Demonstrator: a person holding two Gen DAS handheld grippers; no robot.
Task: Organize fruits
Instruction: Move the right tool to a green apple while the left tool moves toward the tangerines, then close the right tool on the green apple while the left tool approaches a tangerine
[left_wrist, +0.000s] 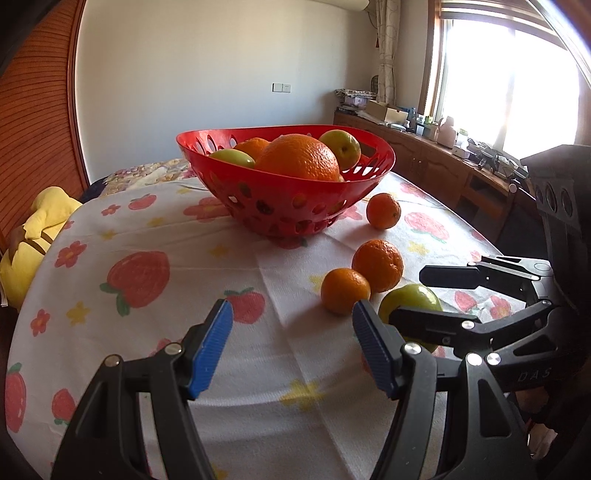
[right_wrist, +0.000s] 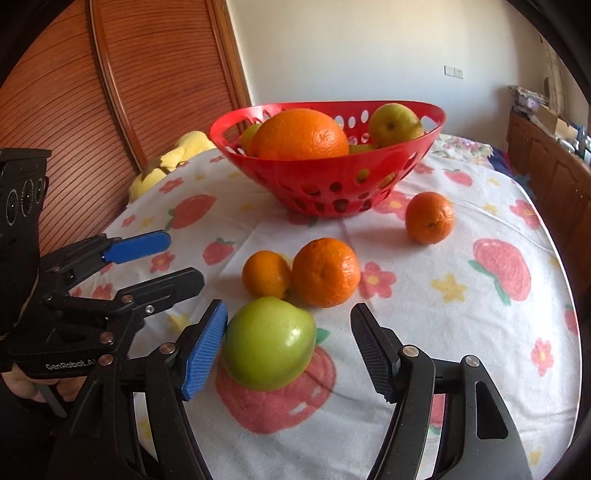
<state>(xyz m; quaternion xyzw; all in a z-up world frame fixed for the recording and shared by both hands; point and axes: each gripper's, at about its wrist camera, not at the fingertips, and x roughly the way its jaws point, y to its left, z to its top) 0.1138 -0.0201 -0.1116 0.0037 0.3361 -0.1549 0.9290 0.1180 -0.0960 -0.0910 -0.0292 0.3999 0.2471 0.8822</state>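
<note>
My gripper's ribbed blue pads (right_wrist: 205, 347) look matt beside the glossy, smooth green apple (right_wrist: 269, 343), the dimpled oranges (right_wrist: 326, 272), the shiny red plastic basket (right_wrist: 328, 184) and the soft printed cloth (right_wrist: 461, 332).

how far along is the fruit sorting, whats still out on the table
Done: the red basket already holds a big orange and some green apples. In hand: nothing is gripped yet, but the right gripper is open around the green apple on the cloth. The left gripper is open and empty. Left: that apple and three small oranges.
</note>
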